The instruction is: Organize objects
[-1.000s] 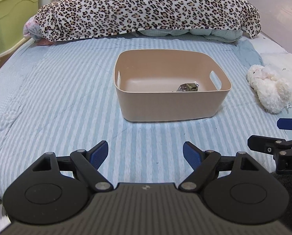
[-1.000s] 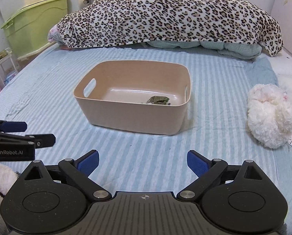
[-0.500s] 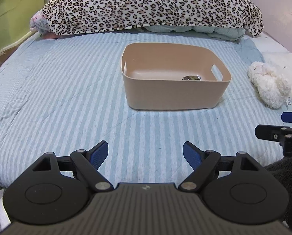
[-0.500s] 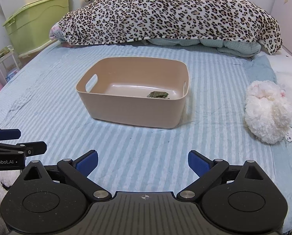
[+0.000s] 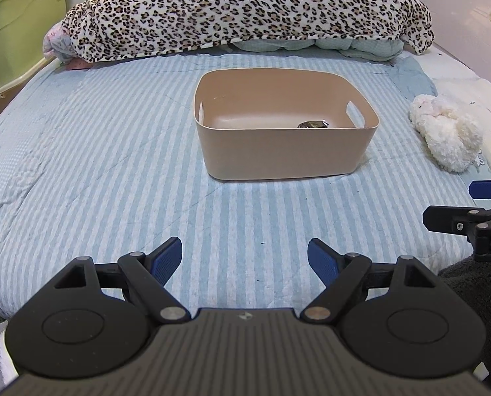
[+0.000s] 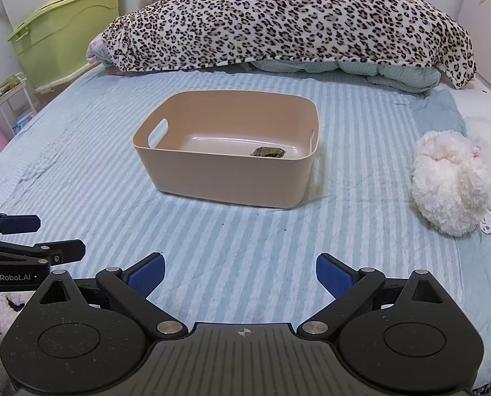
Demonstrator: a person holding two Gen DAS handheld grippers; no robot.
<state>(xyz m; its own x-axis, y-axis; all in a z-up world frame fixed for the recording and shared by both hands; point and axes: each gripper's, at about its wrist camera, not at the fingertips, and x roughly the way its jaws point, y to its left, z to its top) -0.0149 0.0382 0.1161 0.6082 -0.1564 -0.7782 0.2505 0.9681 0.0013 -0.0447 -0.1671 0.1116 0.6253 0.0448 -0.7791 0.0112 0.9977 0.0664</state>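
A tan plastic bin (image 5: 285, 151) (image 6: 225, 181) stands on the blue striped bed. A small dark greenish object (image 5: 312, 124) (image 6: 267, 152) lies inside it near the right wall. A white fluffy plush toy (image 5: 446, 137) (image 6: 449, 181) lies on the bed right of the bin. My left gripper (image 5: 244, 256) is open and empty, low over the bed's near part. My right gripper (image 6: 240, 272) is open and empty, also near the front edge. Each gripper's fingers show at the other view's edge.
A leopard-print blanket (image 5: 245, 10) (image 6: 288, 19) is heaped across the head of the bed over a pale quilt. Green storage boxes (image 6: 64, 29) stand left of the bed. A white pillow area (image 5: 459, 82) lies at the right edge. Something dark and fuzzy (image 5: 476, 283) sits at lower right.
Both grippers have drawn back from the bin and shifted slightly; the bin looks smaller and farther. Both stay open and empty.
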